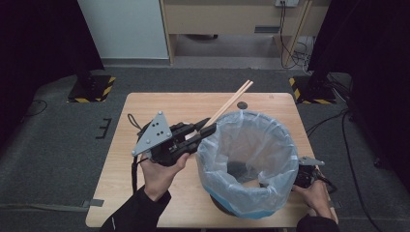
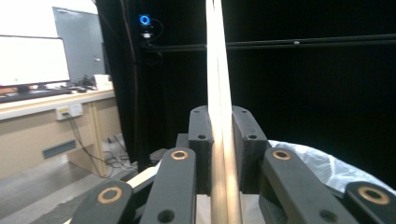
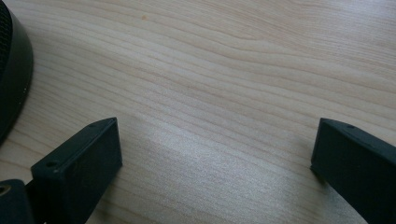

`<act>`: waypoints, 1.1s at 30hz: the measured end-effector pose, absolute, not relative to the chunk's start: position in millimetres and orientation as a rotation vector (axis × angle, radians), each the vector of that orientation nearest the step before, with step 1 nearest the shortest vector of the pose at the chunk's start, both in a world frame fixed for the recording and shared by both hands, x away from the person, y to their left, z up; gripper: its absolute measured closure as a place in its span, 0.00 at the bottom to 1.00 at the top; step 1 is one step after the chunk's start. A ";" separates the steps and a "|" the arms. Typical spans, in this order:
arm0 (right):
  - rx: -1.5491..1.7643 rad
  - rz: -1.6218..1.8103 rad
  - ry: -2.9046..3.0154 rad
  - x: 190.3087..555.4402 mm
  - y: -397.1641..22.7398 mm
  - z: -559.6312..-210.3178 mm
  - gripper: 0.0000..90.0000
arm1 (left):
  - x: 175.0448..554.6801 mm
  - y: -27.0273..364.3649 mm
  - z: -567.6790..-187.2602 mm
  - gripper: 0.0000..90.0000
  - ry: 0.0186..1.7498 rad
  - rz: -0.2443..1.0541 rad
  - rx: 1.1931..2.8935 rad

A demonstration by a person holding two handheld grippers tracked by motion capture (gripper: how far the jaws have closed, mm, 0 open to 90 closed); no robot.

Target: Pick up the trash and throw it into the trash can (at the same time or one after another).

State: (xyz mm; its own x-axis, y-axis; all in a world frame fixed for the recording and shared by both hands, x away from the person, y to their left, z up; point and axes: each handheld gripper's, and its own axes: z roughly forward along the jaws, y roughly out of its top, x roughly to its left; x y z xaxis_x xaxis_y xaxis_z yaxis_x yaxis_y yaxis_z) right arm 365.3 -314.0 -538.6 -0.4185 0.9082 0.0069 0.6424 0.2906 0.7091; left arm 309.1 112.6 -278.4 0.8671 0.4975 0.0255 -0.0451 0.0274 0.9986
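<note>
My left gripper [image 1: 205, 129] is clamped on a pair of wooden chopsticks [image 1: 231, 102], the jaws pressed against them from both sides. In the left gripper view the chopsticks [image 2: 219, 116] run straight up between the two black jaws and out past the top edge. From above, they slant up and away from the gripper, over the far part of the desk [image 1: 159, 104], their free ends reaching past its back edge. My left hand [image 1: 159, 171] holds the gripper just beside the rim of a bin [image 1: 249, 162] lined with a clear plastic bag, which stands on the near right part of the desk.

My right gripper [image 3: 215, 154] is spread wide with nothing between the jaws; they hover low over bare wood grain [image 3: 224, 79]. The dark curved base of the bin [image 3: 11, 70] sits at the left edge of the right gripper view. From above, my right hand [image 1: 314, 193] is just behind the bin at the desk's near right corner.
</note>
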 end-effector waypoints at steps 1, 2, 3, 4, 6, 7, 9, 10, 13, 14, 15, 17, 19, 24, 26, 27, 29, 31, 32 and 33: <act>1.392 0.907 2.167 365.3 -314.0 -538.6 0.02 | 309.1 112.6 -278.4 0.88 0.377 0.434 1.494; 1.393 0.906 2.166 365.2 -314.0 -538.6 0.02 | 309.0 108.8 -278.1 0.88 0.371 0.430 1.499; 1.391 0.907 2.167 365.3 -314.0 -538.6 0.02 | 308.9 104.0 -277.5 0.88 0.365 0.419 1.505; 1.392 0.907 2.167 365.3 -314.0 -538.6 0.02 | 308.6 101.5 -277.2 0.88 0.361 0.413 1.506; 1.391 0.907 2.167 365.3 -314.0 -538.6 0.02 | 307.8 96.6 -277.0 0.88 0.352 0.409 1.512; 1.392 0.907 2.167 365.2 -314.0 -538.6 0.02 | 307.4 94.2 -277.1 0.88 0.350 0.403 1.515; 1.392 0.907 2.167 365.3 -314.0 -538.6 0.02 | 307.2 91.1 -277.3 0.88 0.346 0.396 1.517; 1.392 0.907 2.167 365.3 -314.0 -538.6 0.02 | 307.2 88.7 -277.4 0.88 0.343 0.391 1.522; 1.392 0.906 2.167 365.2 -314.0 -538.6 0.02 | 307.7 80.7 -279.3 0.88 0.334 0.366 1.538; 1.391 0.907 2.167 365.2 -314.0 -538.6 0.02 | 307.6 79.3 -279.8 0.88 0.331 0.364 1.541; 1.391 0.907 2.167 365.2 -314.0 -538.6 0.02 | 307.6 78.1 -280.2 0.88 0.327 0.363 1.544; 1.393 0.906 2.166 365.2 -313.9 -538.6 0.02 | 308.1 76.2 -281.0 0.88 0.325 0.356 1.551; 1.392 0.906 2.167 365.2 -314.0 -538.6 0.02 | 309.6 74.0 -282.3 0.88 0.324 0.346 1.560; 1.391 0.907 2.167 365.2 -314.0 -538.6 0.02 | 312.3 72.3 -284.6 0.85 0.319 0.316 1.570; 1.392 0.907 2.167 365.2 -314.0 -538.6 0.02 | 314.9 72.9 -286.3 0.77 0.324 0.300 1.557; 1.392 0.907 2.167 365.2 -314.0 -538.6 0.02 | 314.9 72.9 -286.3 0.75 0.324 0.300 1.557; 1.391 0.907 2.167 365.2 -314.0 -538.6 0.02 | 316.3 77.4 -286.8 0.72 0.332 0.310 1.553; 1.392 0.907 2.167 365.2 -314.0 -538.6 0.02 | 317.2 83.5 -287.2 0.69 0.345 0.324 1.551; 1.392 0.907 2.167 365.2 -314.0 -538.6 0.02 | 318.2 88.3 -287.3 0.67 0.360 0.329 1.546; 1.392 0.907 2.167 365.2 -314.0 -538.6 0.02 | 318.2 88.3 -287.3 0.66 0.360 0.329 1.546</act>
